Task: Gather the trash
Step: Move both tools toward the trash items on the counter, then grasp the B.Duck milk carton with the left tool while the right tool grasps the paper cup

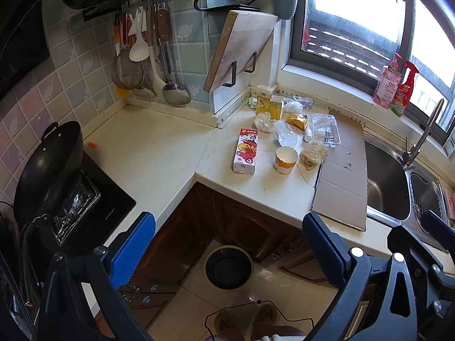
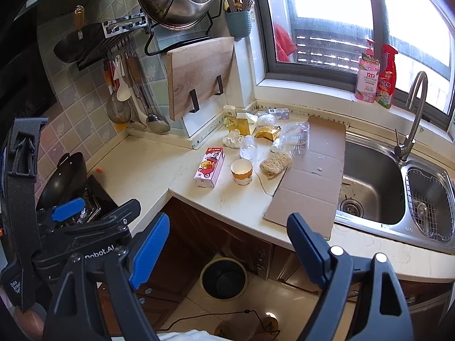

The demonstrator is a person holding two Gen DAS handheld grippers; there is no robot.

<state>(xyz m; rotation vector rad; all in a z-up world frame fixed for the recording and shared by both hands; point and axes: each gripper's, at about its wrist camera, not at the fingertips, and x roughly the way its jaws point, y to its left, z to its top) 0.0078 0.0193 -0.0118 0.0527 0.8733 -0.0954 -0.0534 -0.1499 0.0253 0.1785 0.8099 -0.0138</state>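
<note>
Trash lies on the counter corner: a pink juice carton (image 1: 246, 151) (image 2: 209, 167), a paper cup (image 1: 285, 159) (image 2: 241, 172), a crushed clear bottle (image 1: 285, 133) (image 2: 248, 147), a crumpled tissue (image 1: 264, 122) (image 2: 232, 138), a yellow wrapper (image 1: 297, 120) (image 2: 266, 132), a clear plastic tray (image 1: 325, 128) (image 2: 295, 136), a fibre scrubber (image 1: 313, 154) (image 2: 275, 163). A black-lined trash bin (image 1: 229, 267) (image 2: 223, 278) stands on the floor below. My left gripper (image 1: 229, 248) and right gripper (image 2: 227, 244) are open and empty, held above the bin, short of the counter.
A flat cardboard sheet (image 1: 344, 170) (image 2: 310, 176) lies beside the steel sink (image 2: 372, 187). A black wok (image 1: 48, 170) sits on the stove at left. A cutting board (image 2: 199, 76) and utensils hang on the wall. Bottles (image 2: 375, 76) stand on the windowsill.
</note>
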